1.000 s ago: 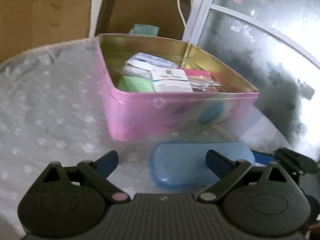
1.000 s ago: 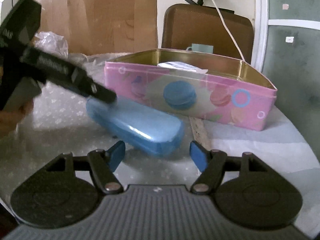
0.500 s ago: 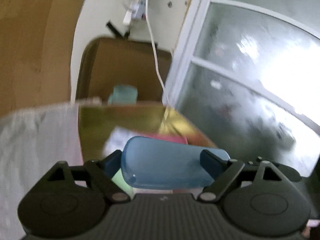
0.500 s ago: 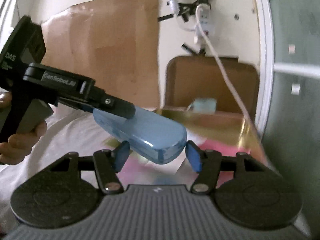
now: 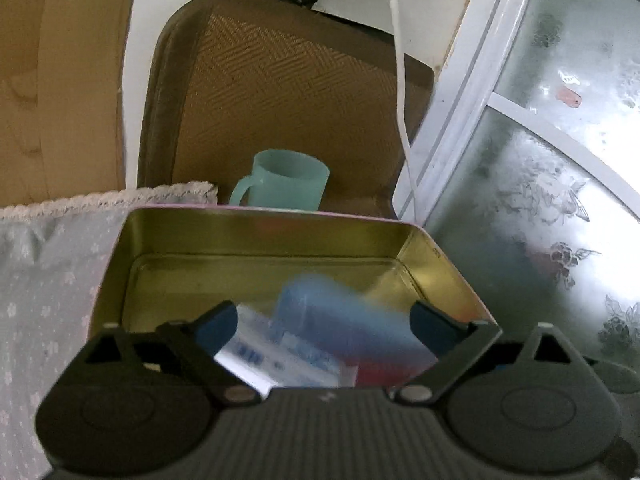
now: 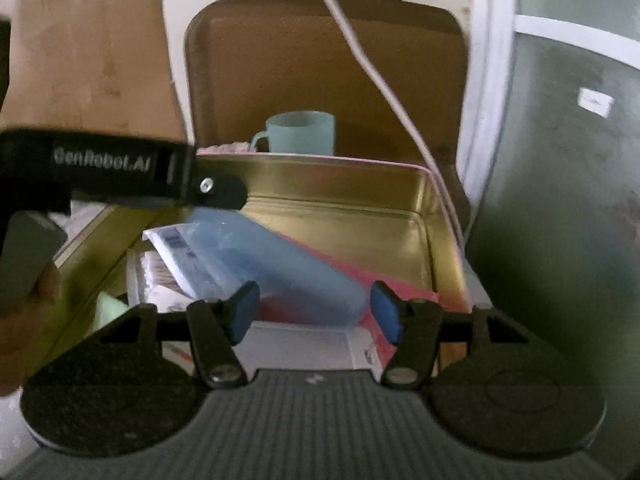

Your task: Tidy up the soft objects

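Note:
A light blue oblong case [image 5: 340, 320] hangs tilted and blurred over the open pink tin [image 5: 260, 236], above the packets inside. In the left wrist view my left gripper [image 5: 324, 328] is opening, and there is a gap between the case and each pad. Seen from the right wrist, the case [image 6: 272, 264] has its near end between the pads of my right gripper [image 6: 316, 312], which is shut on it. One left gripper finger [image 6: 216, 192] sits above the case's far end. The tin [image 6: 340, 184] holds white packets [image 6: 176, 248], a pink packet [image 6: 400, 284] and a green item [image 6: 108, 308].
A teal mug [image 5: 288, 180] stands behind the tin on a brown woven chair [image 5: 280, 80]. A white cable [image 5: 400, 60] hangs down past the tin's right corner. A frosted window [image 5: 540, 160] is at the right. Flowered tablecloth [image 5: 48, 260] lies at the left. A hand [image 6: 24, 320] holds the left gripper.
Both grippers took the blue case off the tablecloth, lifted it and carried it forward over the tin. The left jaws have since spread apart from the case.

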Demonstrator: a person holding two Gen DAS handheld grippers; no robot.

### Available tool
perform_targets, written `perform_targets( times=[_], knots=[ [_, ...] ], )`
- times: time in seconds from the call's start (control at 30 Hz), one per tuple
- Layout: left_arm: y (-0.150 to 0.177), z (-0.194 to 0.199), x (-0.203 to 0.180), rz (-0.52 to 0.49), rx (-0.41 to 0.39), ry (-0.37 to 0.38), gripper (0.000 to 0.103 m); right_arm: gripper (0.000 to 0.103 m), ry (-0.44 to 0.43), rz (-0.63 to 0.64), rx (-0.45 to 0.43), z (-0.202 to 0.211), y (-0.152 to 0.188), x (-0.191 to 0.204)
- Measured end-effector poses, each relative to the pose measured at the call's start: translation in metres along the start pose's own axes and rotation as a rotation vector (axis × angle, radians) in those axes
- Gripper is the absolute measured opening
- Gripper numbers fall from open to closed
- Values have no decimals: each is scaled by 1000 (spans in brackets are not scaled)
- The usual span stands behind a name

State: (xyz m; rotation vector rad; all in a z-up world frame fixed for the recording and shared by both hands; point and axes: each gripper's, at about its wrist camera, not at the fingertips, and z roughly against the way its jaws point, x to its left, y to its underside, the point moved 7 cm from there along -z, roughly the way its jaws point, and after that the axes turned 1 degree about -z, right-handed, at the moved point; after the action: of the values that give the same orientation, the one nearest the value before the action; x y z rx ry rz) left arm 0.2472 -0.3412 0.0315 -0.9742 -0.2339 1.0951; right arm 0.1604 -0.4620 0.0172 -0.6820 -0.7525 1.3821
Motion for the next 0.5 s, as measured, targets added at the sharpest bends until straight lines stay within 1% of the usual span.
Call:
perform_targets(
  times=[0.03,0.1,0.17,0.27,0.37,0.43,0.5],
  knots=[
    [2,2,2,-6,0,-6,96,64,-10,-12,-19,6,3,-1],
    [5,10,4,-31,-13,-44,98,64,-15,-20,-63,20,8,1],
    [8,23,5,-56,-28,-88,102,64,-25,-30,-109,36,16,5],
    [18,50,2,-85,-47,-116,102,65,-64,-75,-185,72,32,15],
    [33,83,-7,-119,-64,-125,103,70,-72,-134,-287,106,46,23],
    [46,103,-11,-142,-75,-143,103,78,-54,-189,-357,128,56,27],
    [62,124,-13,-171,-80,-173,103,79,-36,-255,-406,147,66,31]
  ],
)
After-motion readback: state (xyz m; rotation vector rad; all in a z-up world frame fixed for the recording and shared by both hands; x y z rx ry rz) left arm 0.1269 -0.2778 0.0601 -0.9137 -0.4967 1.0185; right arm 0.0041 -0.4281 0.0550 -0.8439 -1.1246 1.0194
